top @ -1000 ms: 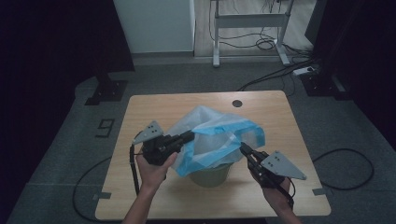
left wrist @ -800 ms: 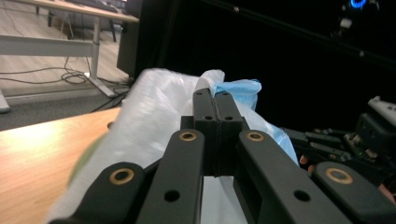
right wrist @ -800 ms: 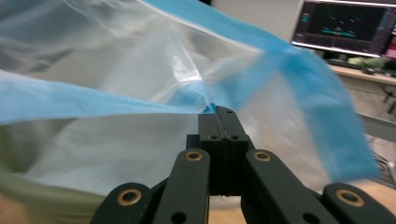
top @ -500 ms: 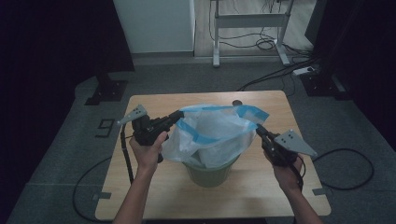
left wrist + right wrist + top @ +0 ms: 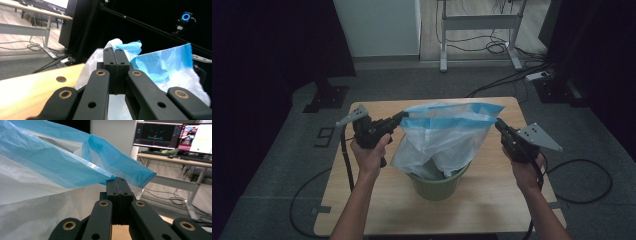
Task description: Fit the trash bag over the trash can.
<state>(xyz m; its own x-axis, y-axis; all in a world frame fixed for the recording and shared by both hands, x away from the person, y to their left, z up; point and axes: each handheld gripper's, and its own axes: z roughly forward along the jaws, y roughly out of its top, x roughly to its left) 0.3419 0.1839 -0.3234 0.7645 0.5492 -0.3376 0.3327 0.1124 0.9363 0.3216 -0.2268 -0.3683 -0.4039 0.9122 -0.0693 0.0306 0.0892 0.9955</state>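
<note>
Plastic bag (image 5: 447,137), white with a blue rim, hangs stretched over the green bin (image 5: 437,182) on the surface (image 5: 362,210). Left hand-held gripper (image 5: 401,116) and right hand-held gripper (image 5: 498,123) each pinch its rim, jaws clamped tight. Pulling the thin film wider could tear it or slip it free.

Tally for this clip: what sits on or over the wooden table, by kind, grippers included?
Grippers: 2, left gripper and right gripper, each shut on the bag's blue rim
Plastic bag: 1, white with blue rim
Green bin: 1
Total: 4, on the table
</note>
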